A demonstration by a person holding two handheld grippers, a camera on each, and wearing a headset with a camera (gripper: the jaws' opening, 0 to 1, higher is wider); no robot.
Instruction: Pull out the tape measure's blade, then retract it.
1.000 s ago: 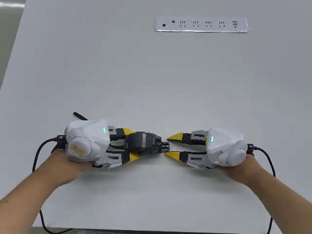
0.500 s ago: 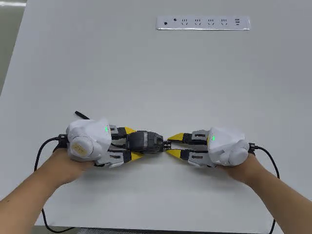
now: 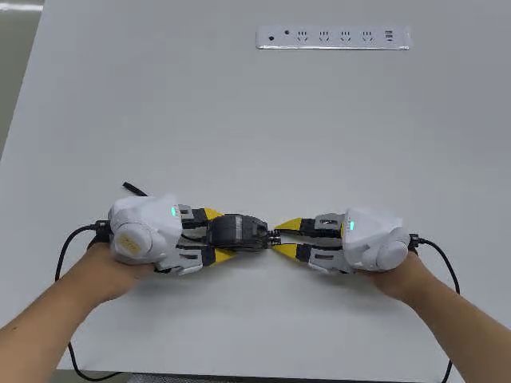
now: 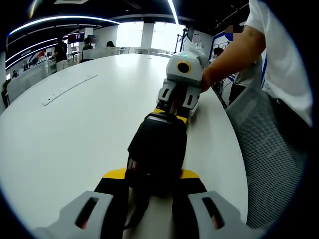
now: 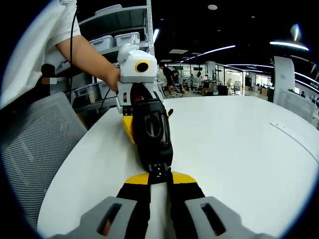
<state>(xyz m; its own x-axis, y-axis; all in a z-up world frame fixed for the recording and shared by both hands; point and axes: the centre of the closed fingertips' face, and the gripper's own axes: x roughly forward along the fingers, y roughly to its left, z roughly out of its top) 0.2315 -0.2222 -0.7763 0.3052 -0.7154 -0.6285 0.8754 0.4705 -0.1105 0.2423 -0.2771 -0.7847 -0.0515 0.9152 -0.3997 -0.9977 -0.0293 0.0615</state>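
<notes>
**STATUS: END HOOK GRIPPED, BLADE NOT YET EXTENDED**

The plain white worktop [image 3: 239, 120] carries a long white multi-socket power strip [image 3: 332, 37] at its far edge, well apart from the work.

The left hand-held gripper [image 3: 217, 234] is clamped across the case of the black, block-shaped plastic tape measure [image 3: 236, 231], which lies at the near edge of the worktop between the two grippers.

The right hand-held gripper [image 5: 159, 178] faces it. A second ago its yellow-tipped jaws stood spread on either side of the case mouth. They have now narrowed, and the right gripper view shows them closed on the small dark end hook [image 5: 158, 169].

No blade shows between hook and case. The grasp stage therefore appears complete, and the extension stroke comes next: hold the case fixed and draw the right hand-held gripper straight away from it.
</notes>
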